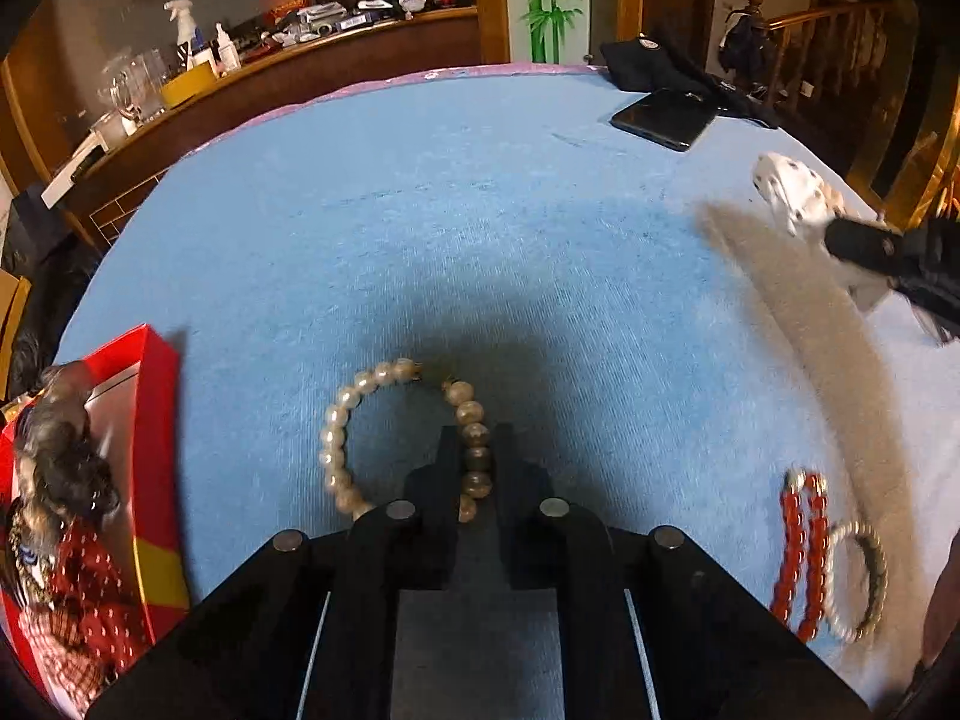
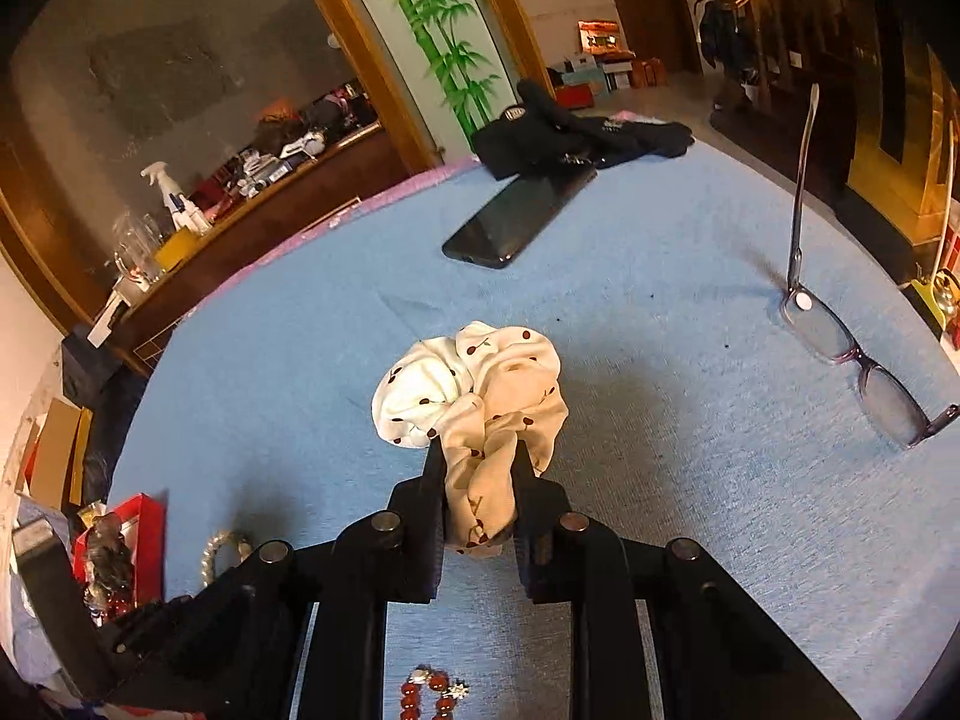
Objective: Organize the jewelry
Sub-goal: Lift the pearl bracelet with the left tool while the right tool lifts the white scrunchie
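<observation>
On the blue bench (image 1: pixel 480 228), the left tool (image 1: pixel 477 450) is clamped on the pearl bracelet (image 1: pixel 342 438), its near beads hidden behind the fingers, while the right tool (image 2: pixel 477 456) pinches the cherry-print scrunchie (image 2: pixel 474 396), blurred in the left view.

Pearl bracelet (image 1: pixel 360 432) lies on the worktop (image 1: pixel 480 240), with the box (image 1: pixel 153 450) at its left and the bead bracelet (image 1: pixel 801 552) at its right. Phone (image 2: pixel 519 213) lies behind the scrunchie (image 2: pixel 480 402); eyeglasses (image 2: pixel 852 354) sit to its right
</observation>
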Available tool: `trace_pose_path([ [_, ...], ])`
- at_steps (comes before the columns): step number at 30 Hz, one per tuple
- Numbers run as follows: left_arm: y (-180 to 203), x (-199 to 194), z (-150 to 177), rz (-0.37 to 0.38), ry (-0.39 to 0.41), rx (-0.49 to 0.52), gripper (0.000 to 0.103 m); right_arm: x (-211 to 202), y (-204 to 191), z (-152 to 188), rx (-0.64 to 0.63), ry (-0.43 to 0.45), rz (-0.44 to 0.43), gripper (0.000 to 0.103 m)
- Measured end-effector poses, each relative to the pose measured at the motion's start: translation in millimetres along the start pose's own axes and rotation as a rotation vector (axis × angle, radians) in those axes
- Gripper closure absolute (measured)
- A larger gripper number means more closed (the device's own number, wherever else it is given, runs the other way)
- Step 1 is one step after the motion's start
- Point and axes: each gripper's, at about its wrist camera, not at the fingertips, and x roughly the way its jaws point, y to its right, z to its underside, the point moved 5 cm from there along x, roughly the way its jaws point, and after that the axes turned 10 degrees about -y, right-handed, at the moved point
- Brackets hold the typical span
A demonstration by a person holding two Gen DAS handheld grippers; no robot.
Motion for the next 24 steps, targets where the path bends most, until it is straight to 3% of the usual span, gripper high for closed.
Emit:
trace_pose_path([
  [5, -14, -27, 31, 0.129, 0.047, -0.045, 0.094, -6, -7, 0, -0.014, 0.016, -0.02, 0.083],
  [9, -26, -56, 47, 0.145, 0.142, -0.048, 0.094, -11, -21, 6, -0.037, 0.012, -0.067, 0.083],
  [14, -30, -74, 48, 0.126, 0.238, -0.052, 0.094, -13, -49, 25, -0.106, -0.008, -0.115, 0.083],
  [19, -32, -90, 50, 0.046, 0.329, -0.022, 0.094, -11, -74, 41, -0.189, -0.016, -0.129, 0.083],
  [24, -38, -96, 51, -0.015, 0.369, -0.023, 0.094, -6, -93, 54, -0.247, -0.029, -0.144, 0.083],
])
